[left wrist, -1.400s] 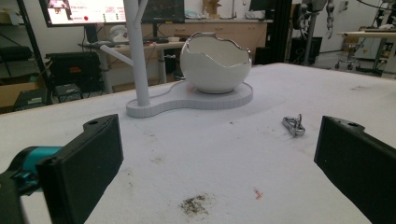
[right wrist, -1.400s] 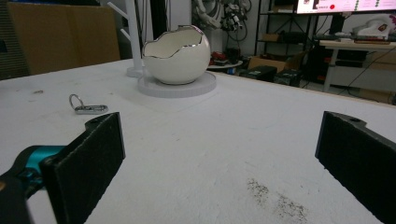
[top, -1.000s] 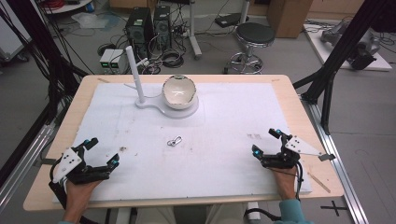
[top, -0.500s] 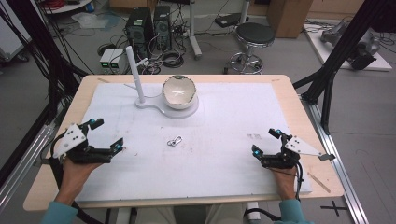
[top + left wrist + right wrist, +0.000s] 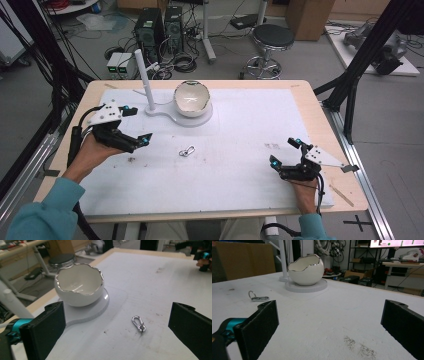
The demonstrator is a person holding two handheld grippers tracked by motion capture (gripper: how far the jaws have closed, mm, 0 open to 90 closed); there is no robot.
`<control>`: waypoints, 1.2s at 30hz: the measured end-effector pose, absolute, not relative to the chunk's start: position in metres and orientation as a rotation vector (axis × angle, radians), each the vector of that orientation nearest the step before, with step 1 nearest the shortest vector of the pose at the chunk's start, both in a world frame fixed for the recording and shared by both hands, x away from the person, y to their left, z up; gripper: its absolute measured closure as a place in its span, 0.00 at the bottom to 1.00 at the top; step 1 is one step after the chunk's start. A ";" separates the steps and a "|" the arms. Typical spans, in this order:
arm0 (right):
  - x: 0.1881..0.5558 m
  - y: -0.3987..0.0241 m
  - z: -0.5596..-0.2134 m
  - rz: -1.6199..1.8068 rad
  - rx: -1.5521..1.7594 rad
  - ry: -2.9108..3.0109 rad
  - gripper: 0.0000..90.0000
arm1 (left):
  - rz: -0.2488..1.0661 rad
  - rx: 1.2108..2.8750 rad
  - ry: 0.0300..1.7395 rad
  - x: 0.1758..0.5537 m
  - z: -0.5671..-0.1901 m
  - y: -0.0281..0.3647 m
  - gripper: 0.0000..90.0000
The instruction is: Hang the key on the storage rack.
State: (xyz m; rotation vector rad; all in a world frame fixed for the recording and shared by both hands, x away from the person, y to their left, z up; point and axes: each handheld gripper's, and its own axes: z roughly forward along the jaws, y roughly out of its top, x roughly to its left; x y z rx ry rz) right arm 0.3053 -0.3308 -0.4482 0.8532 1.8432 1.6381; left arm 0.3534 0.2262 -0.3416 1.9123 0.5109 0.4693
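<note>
Both my grippers wide apart, gripping nothing.

My left gripper (image 5: 134, 126) hangs above the white mat (image 5: 240, 130), jaws released, near the white post (image 5: 144, 79). The eggshell-shaped bowl (image 5: 191, 98) sits on its white base (image 5: 200, 118); the small metal clasp (image 5: 187, 151) lies just before it. My right gripper (image 5: 285, 152) rests low, jaws released. No writing is legible.

- The left gripper (image 5: 134, 126) moves up the table from the near left edge, toward the white egg-shaped bowl (image 5: 191, 98) and the small metal clasp (image 5: 186, 151).
</note>
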 end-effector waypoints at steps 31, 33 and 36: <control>0.305 -0.331 -0.448 1.635 0.849 1.841 0.01 | 0.252 2.375 0.355 0.388 -0.383 0.122 0.02; 0.305 -0.331 -0.448 1.637 0.850 1.840 0.01 | 0.234 2.410 0.337 0.390 -0.388 0.120 0.07; 0.305 -0.331 -0.448 1.640 0.851 1.839 0.01 | 0.225 2.434 0.330 0.390 -0.391 0.118 0.10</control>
